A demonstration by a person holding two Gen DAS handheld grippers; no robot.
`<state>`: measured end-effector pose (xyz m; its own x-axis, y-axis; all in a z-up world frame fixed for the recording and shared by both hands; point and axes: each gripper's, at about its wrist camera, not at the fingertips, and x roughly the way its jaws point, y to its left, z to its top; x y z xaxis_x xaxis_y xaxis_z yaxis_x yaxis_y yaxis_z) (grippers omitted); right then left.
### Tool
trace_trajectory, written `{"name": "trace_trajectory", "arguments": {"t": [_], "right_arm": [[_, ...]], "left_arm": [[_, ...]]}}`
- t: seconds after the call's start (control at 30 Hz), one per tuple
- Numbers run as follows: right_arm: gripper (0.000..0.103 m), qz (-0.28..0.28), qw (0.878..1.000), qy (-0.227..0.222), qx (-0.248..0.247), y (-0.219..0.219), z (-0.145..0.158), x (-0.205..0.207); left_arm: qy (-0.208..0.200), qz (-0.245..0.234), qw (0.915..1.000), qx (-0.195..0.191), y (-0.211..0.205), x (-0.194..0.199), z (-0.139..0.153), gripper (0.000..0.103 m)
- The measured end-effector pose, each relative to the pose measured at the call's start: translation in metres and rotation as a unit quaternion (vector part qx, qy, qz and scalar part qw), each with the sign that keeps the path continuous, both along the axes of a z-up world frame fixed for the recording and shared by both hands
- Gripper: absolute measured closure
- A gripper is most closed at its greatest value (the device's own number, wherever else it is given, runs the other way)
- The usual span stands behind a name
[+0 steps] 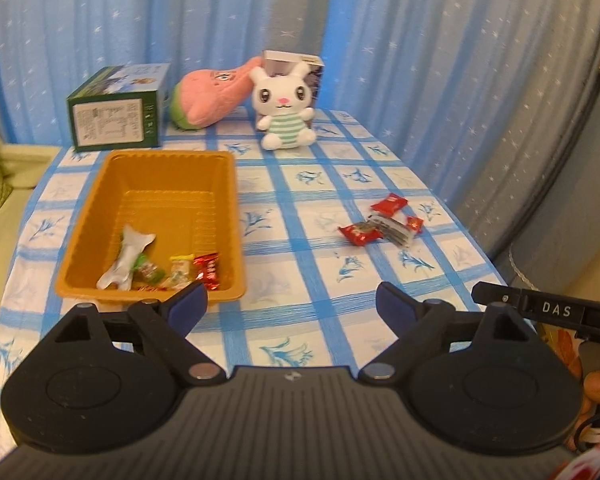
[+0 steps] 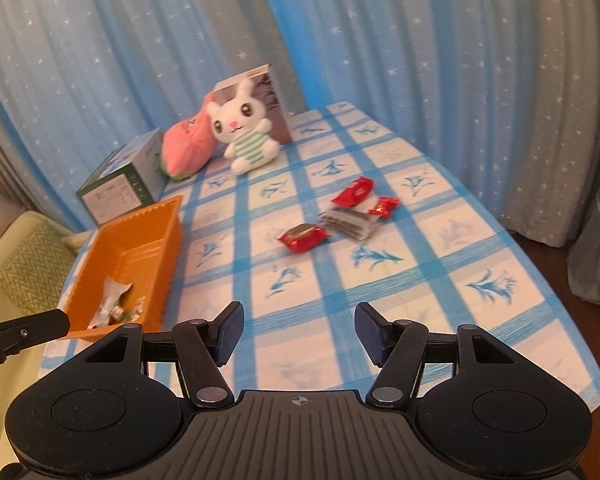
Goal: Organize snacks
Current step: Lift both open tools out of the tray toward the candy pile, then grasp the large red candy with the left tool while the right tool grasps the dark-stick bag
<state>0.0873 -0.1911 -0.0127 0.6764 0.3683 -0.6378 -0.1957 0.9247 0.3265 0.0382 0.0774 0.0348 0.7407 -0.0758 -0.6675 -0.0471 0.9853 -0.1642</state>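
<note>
**Hidden, cropped, blurred**

Tray (image 2: 140,240) in right wrist view: near corner hidden behind the other gripper's body, snacks inside blurred, wrappers unreadable. Left wrist view: left finger (image 1: 188,304) covers the tray's near rim. Box (image 1: 292,68) mostly hidden behind the rabbit (image 1: 282,108). Clear packet (image 2: 350,222) partly under a red wrapper (image 2: 354,192); contents too small to tell. Carton (image 1: 116,120) print illegible.

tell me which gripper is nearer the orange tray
Left. The left gripper hovers open at the orange tray's near rim; the right gripper, also open, sits off to the tray's right.
</note>
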Motion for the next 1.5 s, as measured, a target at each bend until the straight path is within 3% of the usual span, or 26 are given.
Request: {"name": "trace_trajectory", "arguments": {"t": [1.0, 1.3, 1.5], "right_arm": [[0.042, -0.013, 0.998, 0.014, -0.058, -0.057, -0.027, 0.069], [0.042, 0.018, 0.997, 0.003, -0.076, -0.052, -0.041, 0.105], [0.042, 0.042, 0.996, 0.001, -0.077, -0.048, -0.057, 0.138]], "left_arm": [[-0.028, -0.093, 0.9941, 0.049, -0.085, 0.095, -0.022, 0.014], [0.017, -0.115, 0.9908, 0.068, -0.090, 0.147, -0.054, 0.015], [0.037, -0.146, 0.9857, 0.077, -0.094, 0.188, -0.076, 0.022]]}}
